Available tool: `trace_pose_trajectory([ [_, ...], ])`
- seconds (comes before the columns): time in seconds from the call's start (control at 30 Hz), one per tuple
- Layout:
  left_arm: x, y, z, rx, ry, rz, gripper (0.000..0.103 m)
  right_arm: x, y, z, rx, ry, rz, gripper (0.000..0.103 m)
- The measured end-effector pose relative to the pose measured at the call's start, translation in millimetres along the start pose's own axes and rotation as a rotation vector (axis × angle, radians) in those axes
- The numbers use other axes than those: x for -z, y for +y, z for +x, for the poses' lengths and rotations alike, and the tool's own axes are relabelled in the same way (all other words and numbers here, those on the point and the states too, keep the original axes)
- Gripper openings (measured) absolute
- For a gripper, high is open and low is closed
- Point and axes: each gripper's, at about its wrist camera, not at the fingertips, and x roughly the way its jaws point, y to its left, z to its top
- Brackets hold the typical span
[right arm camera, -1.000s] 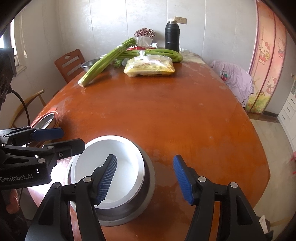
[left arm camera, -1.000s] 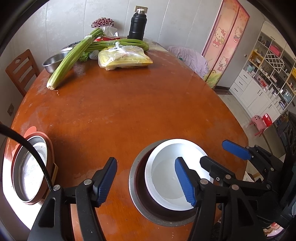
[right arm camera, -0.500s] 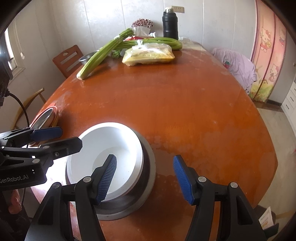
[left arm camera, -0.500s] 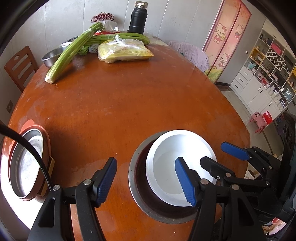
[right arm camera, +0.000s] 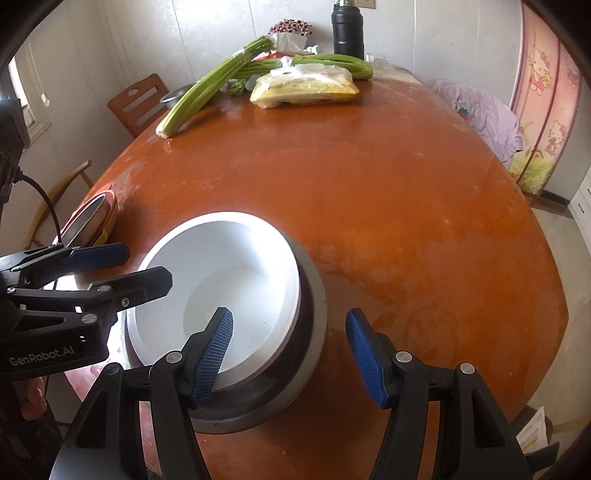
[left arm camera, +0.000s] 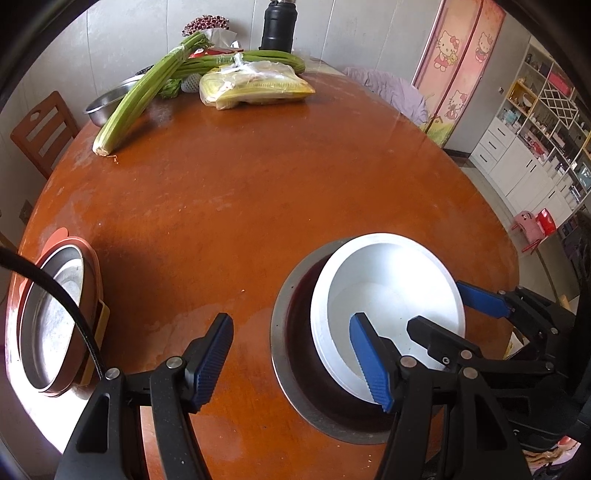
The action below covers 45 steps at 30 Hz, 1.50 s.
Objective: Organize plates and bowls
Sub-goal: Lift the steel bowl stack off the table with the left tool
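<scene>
The round orange-brown table (left arm camera: 295, 206) carries everything. Near its front edge sits a wide metal bowl (left arm camera: 284, 354), with a white bowl (left arm camera: 388, 280) lying inside it, tilted and off-centre toward the right. At the table's left edge a steel pan (left arm camera: 48, 325) rests in an orange tray (left arm camera: 61, 236). Along the far edge lie celery stalks (left arm camera: 144, 92), a yellow bag (left arm camera: 255, 86), a small steel bowl (left arm camera: 107, 103) and a black flask (left arm camera: 277, 26).

The left gripper (left arm camera: 291, 363) is spread wide and holds nothing; its right finger hangs over the white bowl, its left finger over bare table. The right gripper (right arm camera: 290, 356) is likewise spread wide and empty, its left finger over the white bowl's near rim, its right finger over bare table beside the metal bowl. Whether either finger touches the bowl cannot be told.
</scene>
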Motion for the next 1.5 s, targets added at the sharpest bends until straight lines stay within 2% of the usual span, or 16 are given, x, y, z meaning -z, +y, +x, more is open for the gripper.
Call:
trace_pose_trajectory([
  [0.77,5,5,7,0.007,0.015,-0.017,0.065,2,4,7,-0.051,0.026,0.009,0.065],
  [0.93,7,11,9,0.055,0.025,-0.058,0.065,3,9,11,-0.044,0.037,0.001,0.066],
  [1.13,10,11,15,0.101,0.041,-0.061,0.065,4,11,16,-0.039,0.047,-0.003,0.066],
  [1.3,9,7,22,0.152,0.062,-0.062,0.055,4,16,20,-0.052,0.061,-0.014,0.066],
  [1.5,8,6,25,0.151,0.061,-0.065,0.055,2,18,22,-0.051,0.068,-0.015,0.066],
])
